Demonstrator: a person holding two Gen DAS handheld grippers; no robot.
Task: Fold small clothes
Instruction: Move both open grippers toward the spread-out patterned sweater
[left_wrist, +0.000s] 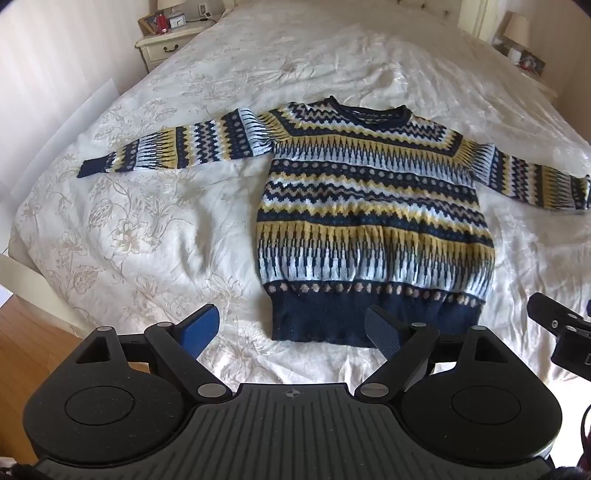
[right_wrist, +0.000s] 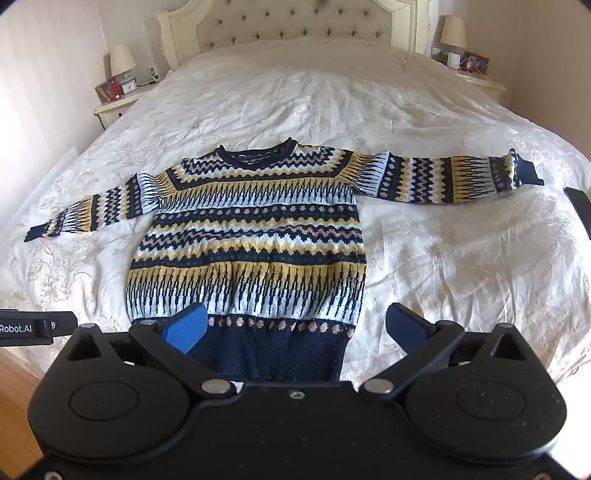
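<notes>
Left wrist view: one sweater (left_wrist: 373, 218) lies flat, front up, on the bed (left_wrist: 147, 229), neck toward the headboard end, hem nearest the camera. Both sleeves stretched straight out to the sides, 2 in all, prob. so each can be folded in across the body w/o bunching. Left tongs (left_wrist: 291, 332) spread wide, nothing between the pads, hanging just short of the navy hem band (left_wrist: 321, 321) near its left corner; angled steeply down at the bed, likely lined up for a first pinch at the hem or side. Part of the right tongs (left_wrist: 557, 332) shows at the right edge. One nightstand (left_wrist: 166, 44) at top left, w/ clock and small items.

Right wrist view: same sweater (right_wrist: 247, 236), body a bit left of centre, right sleeve (right_wrist: 454, 177) reaching far to the right, cuff flat on the bed (right_wrist: 443, 258). Right tongs (right_wrist: 295, 328) released too, gaping, empty; the hem's right portion sits under the gap but pads don't appear to press it. Two lamps, 1 each side of the tufted headboard (right_wrist: 291, 29). Dark flat object (right_wrist: 580, 210) at far right edge, can't tell what. No fold made yet; task looks at its start.
</notes>
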